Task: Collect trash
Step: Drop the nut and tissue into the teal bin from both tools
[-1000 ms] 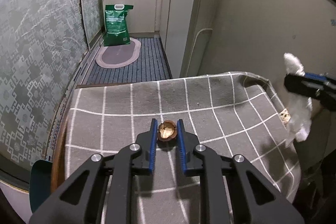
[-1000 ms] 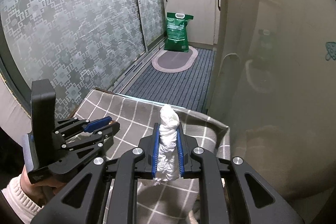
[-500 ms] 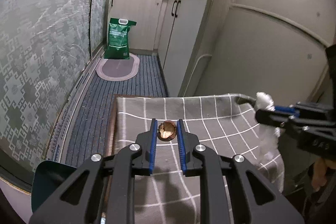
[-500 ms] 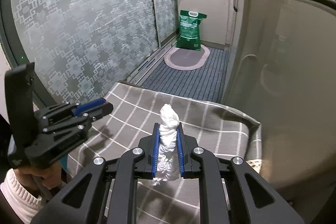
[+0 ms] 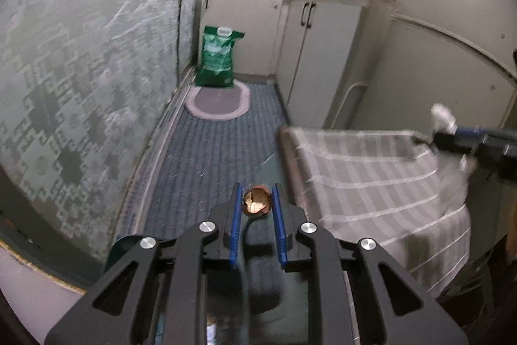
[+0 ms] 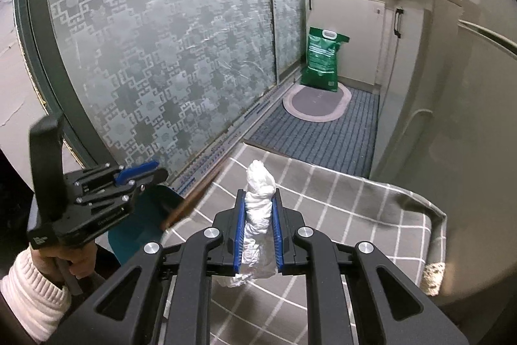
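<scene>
Now we hold trash in both grippers.
Our left gripper point(image 5: 257, 207) has its fingers closed on a broken nutshell point(image 5: 256, 204), out past the left edge of the checked cloth point(image 5: 371, 183), above a teal bin point(image 6: 142, 225). Our right gripper point(image 6: 258, 215) pinches a crumpled white tissue point(image 6: 258, 209) over the cloth-covered surface; a green bag point(image 6: 321, 60) stands far off on the floor.

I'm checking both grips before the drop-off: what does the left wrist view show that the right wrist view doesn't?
Only the left wrist view shows the nutshell clamped in the left gripper, off the table's edge.

Only the right wrist view shows the crumpled tissue full length in the right gripper, the hand holding the left gripper, and the teal bin beside the table.

Both show the checked tablecloth, green bag and oval mat.
</scene>
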